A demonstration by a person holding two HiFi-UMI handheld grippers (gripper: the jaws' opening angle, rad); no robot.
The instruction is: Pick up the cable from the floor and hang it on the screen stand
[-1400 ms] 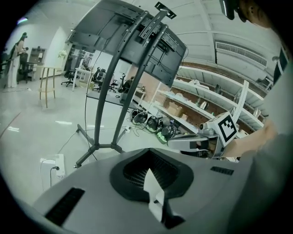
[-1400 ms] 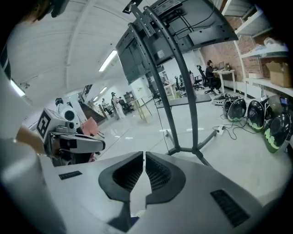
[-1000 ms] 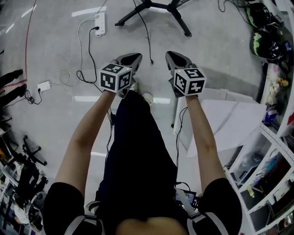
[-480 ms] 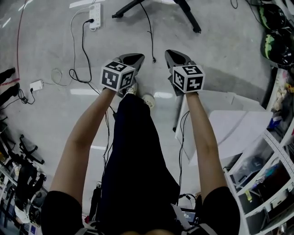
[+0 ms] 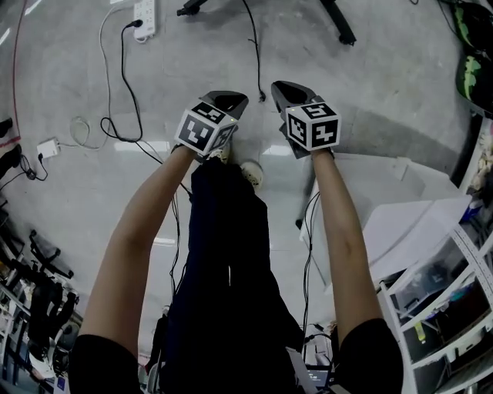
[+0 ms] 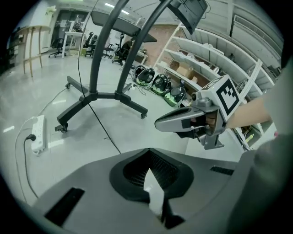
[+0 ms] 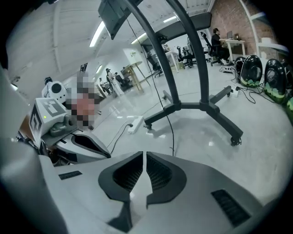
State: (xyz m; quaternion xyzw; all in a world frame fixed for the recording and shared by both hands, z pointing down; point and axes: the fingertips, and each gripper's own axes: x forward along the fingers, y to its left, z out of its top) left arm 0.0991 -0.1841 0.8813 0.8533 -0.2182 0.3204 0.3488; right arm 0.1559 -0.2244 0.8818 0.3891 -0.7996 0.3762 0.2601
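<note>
Cable [image 5: 253,46] lies on the floor, running out from the stand's [image 5: 341,21] base and ending just short of the grippers. Left gripper [image 5: 233,100] and right gripper [image 5: 279,89], side by side near the stand, are fully closed and hold nothing.

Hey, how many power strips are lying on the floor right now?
1. The white power strip lies at the head view's top left, near the screen stand's base, a black plug in it. Others may lie outside the frames.
</note>
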